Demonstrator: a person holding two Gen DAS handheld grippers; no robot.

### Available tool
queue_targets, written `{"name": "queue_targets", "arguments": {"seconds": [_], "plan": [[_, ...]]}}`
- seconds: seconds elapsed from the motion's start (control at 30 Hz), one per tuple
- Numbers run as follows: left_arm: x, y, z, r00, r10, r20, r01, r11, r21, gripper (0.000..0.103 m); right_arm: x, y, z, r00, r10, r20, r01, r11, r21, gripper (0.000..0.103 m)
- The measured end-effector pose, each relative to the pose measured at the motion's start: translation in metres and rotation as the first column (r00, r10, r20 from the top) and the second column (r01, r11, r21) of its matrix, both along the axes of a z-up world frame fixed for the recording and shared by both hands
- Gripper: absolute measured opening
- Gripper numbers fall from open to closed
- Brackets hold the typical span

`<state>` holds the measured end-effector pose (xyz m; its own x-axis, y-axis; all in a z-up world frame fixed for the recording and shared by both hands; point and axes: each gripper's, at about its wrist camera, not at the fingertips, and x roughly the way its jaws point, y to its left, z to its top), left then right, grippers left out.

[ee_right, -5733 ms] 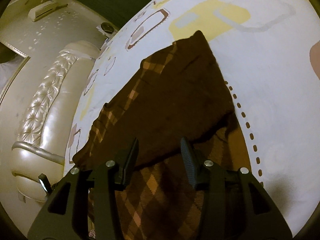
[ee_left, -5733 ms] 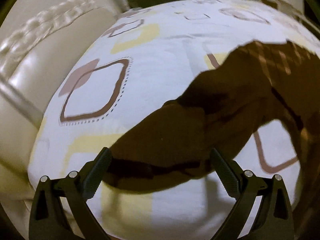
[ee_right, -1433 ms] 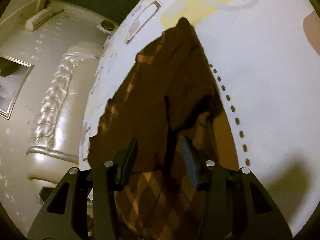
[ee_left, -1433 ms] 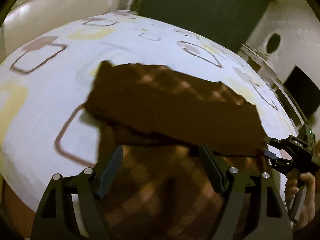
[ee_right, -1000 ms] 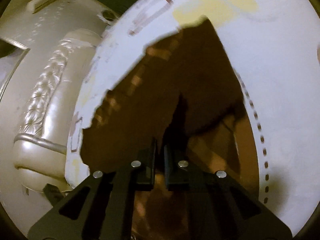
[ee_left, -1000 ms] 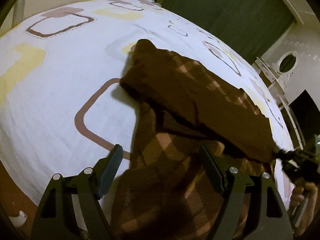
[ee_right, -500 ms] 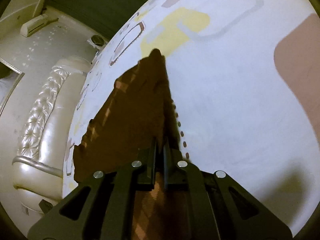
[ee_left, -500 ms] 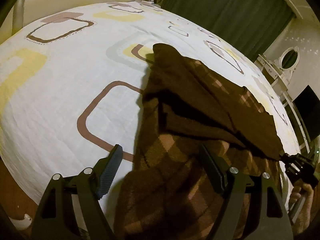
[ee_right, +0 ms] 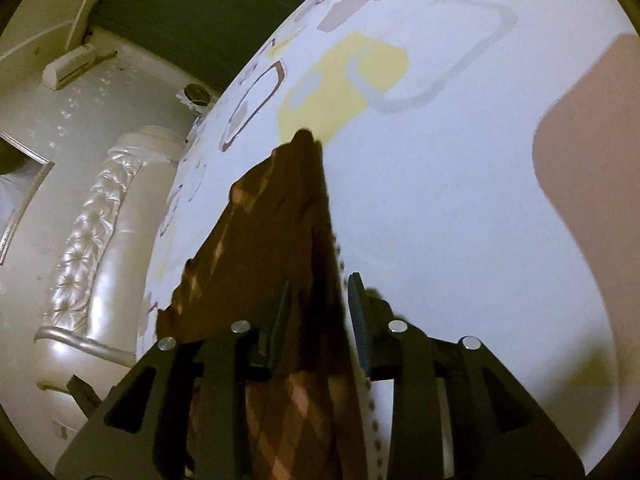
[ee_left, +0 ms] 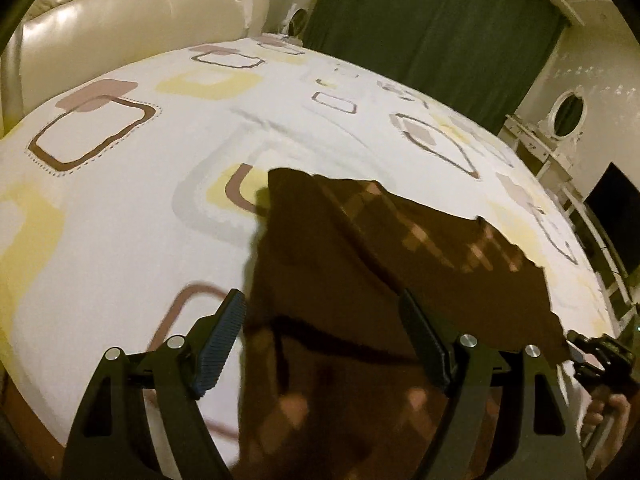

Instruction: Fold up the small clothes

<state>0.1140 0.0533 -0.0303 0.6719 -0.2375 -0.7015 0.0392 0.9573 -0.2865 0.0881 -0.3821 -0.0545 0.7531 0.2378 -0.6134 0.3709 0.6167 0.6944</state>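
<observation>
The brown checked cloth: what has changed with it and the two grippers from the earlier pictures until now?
The right gripper had closed on a fold of the brown checked cloth and drew it across, folding it over itself. Now its jaws are opening, the cloth between them. The left gripper stayed wide open, holding nothing. The cloth still lies on the patterned bedsheet.

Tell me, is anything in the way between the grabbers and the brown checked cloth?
Nothing visible. The brown checked cloth lies between the open left gripper's fingers, and the right gripper's jaws are opening around its edge.
</observation>
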Motion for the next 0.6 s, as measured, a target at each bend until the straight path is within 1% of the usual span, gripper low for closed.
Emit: {"name": "queue_targets", "arguments": {"seconds": [0.07,0.13,0.17,0.23,0.3,0.37,0.4,0.47,0.5,0.53,0.6], "plan": [[0.014,0.003,-0.007,1.000,0.019,-0.021,-0.019,1.000,0.009,0.078,0.009,-0.002,-0.001,1.000,0.005,-0.007,-0.005,1.000,-0.019,0.029],[0.027,0.009,-0.019,0.997,0.049,-0.061,-0.047,0.998,0.042,0.078,0.016,-0.003,-0.006,1.000,0.010,-0.021,-0.010,1.000,-0.025,0.029],[0.034,0.013,-0.029,0.993,0.070,-0.100,-0.063,0.996,0.068,0.078,0.017,-0.004,-0.008,1.000,0.014,-0.024,-0.015,1.000,-0.020,0.029],[0.040,0.022,-0.042,0.985,0.085,-0.149,-0.074,0.994,0.081,0.078,0.020,-0.005,-0.012,0.999,0.024,-0.027,-0.025,0.999,-0.024,0.029],[0.039,0.028,-0.046,0.988,0.063,-0.143,-0.052,0.996,0.078,0.078,0.019,-0.006,-0.012,0.999,0.033,-0.024,-0.034,0.999,-0.033,0.029],[0.037,0.029,-0.045,0.989,0.047,-0.137,-0.032,0.993,0.112,0.080,0.017,-0.010,-0.011,0.999,0.029,-0.024,-0.030,0.999,-0.036,0.029],[0.035,0.032,-0.043,0.989,0.041,-0.140,-0.027,0.995,0.098,0.080,0.016,-0.012,-0.011,0.999,0.024,-0.024,-0.024,0.999,-0.027,0.029],[0.029,0.043,-0.038,0.989,0.021,-0.149,-0.018,1.000,0.020,0.079,0.011,-0.015,-0.008,1.000,0.022,-0.022,-0.022,1.000,-0.018,0.038],[0.023,0.050,-0.035,0.988,-0.002,-0.153,-0.004,0.999,-0.038,0.079,0.008,-0.015,-0.005,0.999,0.026,-0.021,-0.027,0.999,-0.022,0.039],[0.018,0.057,-0.033,0.987,-0.024,-0.156,0.011,0.997,-0.080,0.079,0.004,-0.015,-0.001,0.999,0.039,-0.022,-0.040,0.999,-0.037,0.043],[0.000,0.070,-0.029,0.984,-0.069,-0.165,0.048,0.990,-0.133,0.080,-0.004,-0.015,0.004,0.997,0.072,-0.023,-0.073,0.996,-0.058,0.044]]}}
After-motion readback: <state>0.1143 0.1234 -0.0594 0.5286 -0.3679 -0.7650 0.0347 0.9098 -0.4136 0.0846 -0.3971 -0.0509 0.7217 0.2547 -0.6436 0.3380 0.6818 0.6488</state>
